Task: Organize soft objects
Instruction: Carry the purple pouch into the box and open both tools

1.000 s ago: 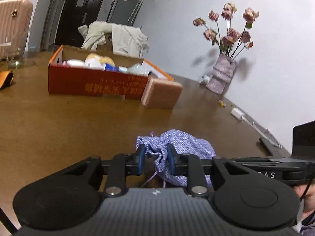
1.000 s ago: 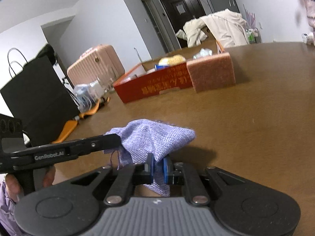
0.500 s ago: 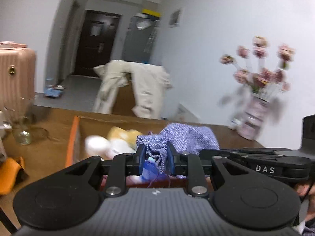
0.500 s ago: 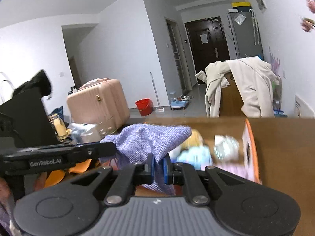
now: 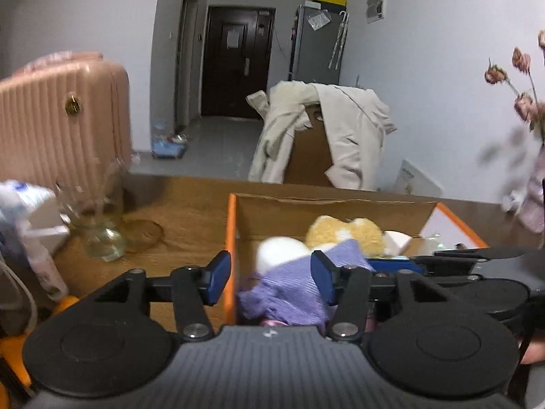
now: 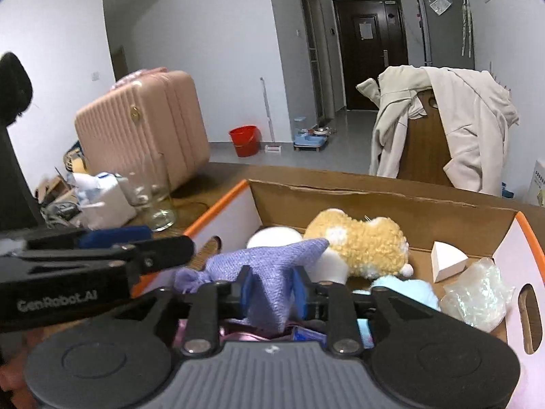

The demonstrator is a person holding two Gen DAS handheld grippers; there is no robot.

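A purple woven pouch [image 5: 293,289] hangs over the open orange-rimmed cardboard box [image 5: 231,238]. My left gripper [image 5: 269,277] is opening; its jaws stand wide, and the pouch only brushes the right pad. In the right wrist view the pouch [image 6: 272,269] sits loose between the pads of my right gripper [image 6: 272,288], which is also opening. Inside the box [image 6: 214,208] lie a tan plush toy [image 6: 361,242], a white round item [image 6: 276,238], a light blue soft thing [image 6: 405,288] and a clear plastic bag [image 6: 477,296].
On the brown table left of the box stand a glass jar [image 5: 102,225] and white packets [image 5: 30,214]. Behind the table are a pink suitcase [image 5: 64,119] and a chair draped with a beige coat [image 5: 323,136]. A vase of dried flowers [image 5: 536,201] stands at the far right.
Both grippers carried the purple pouch up off the table and forward over the box. Their jaws, shut on it before, have now spread, and the pouch sags toward the box.
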